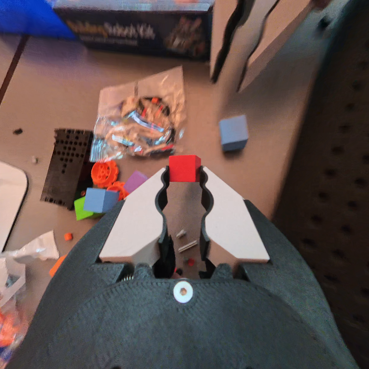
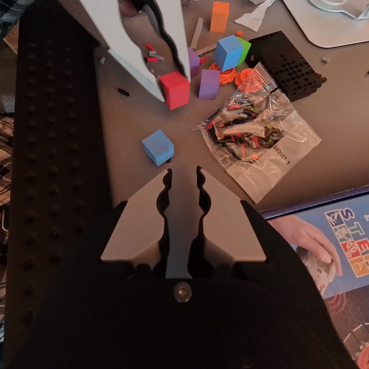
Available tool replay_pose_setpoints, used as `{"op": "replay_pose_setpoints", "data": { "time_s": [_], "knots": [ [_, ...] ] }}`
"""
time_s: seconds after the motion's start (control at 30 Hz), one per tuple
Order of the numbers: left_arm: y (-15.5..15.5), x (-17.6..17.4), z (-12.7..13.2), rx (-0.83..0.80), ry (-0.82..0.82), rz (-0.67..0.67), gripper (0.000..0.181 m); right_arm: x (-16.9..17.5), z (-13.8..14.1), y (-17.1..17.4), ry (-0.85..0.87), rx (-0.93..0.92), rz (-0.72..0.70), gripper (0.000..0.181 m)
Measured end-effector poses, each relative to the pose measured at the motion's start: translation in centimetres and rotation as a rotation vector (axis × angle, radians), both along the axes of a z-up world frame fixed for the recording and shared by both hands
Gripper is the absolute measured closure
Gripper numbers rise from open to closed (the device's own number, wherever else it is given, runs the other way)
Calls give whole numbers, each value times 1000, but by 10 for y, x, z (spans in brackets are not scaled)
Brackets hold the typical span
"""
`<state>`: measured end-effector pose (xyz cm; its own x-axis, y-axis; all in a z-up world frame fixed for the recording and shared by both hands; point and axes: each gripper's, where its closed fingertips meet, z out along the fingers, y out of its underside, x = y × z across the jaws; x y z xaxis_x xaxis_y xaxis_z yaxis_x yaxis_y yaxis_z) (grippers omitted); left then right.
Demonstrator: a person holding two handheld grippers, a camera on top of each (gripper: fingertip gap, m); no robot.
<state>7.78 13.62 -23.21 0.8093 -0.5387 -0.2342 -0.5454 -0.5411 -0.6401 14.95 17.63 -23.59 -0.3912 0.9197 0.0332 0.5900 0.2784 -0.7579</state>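
Left wrist view: the left gripper [image 1: 184,169] has its fingers [image 1: 139,209] clamped on a red cube [image 1: 183,169], pinched at the tips and raised above the bench [image 1: 60,95]. Beyond it lies a clear bag [image 1: 139,123] of small parts; a blue cube [image 1: 233,132] sits alone to the right. To the left are a black perforated block [image 1: 65,165], orange gears [image 1: 103,173], a purple block [image 1: 134,180], and another blue cube [image 1: 99,199] resting on a green block [image 1: 81,209]. A dark box [image 1: 135,30] stands at the far edge.

Right wrist view: the right gripper [image 2: 184,169] hovers with fingers [image 2: 225,223] apart and nothing between them, near the lone blue cube [image 2: 158,147]. The left gripper [image 2: 173,79] reaches in from the top, holding the red cube [image 2: 175,90]. The bag [image 2: 255,131] lies to the right, and an orange block [image 2: 219,17] stands farther off.
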Motion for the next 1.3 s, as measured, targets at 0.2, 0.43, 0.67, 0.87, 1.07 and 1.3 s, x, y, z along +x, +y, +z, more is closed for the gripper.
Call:
{"op": "replay_pose_setpoints", "data": {
  "time_s": [0.2, 0.43, 0.67, 0.87, 1.07, 1.3],
  "knots": [
    [5, 49, 17, 8, -17, -130, 153, -1, 1, 7, 32, -24, -13, 159],
    [9, 58, 3, -57, 45, -162, 153, -1, 1, 7, 43, -34, -9, 160],
    [2, 50, 16, -40, 5, -145, 129, 1, 4, 9, 62, -45, -12, 161],
    [-11, -38, 11, -78, 80, 63, 129, 3, 5, 10, 72, -60, -14, 161],
    [-19, -78, -21, -166, 168, 146, 134, 2, 3, 9, 70, -58, -11, 162],
    [-12, -73, -23, -136, 139, 153, 153, 3, 3, 12, 74, -66, -16, 163]
  ]
}}
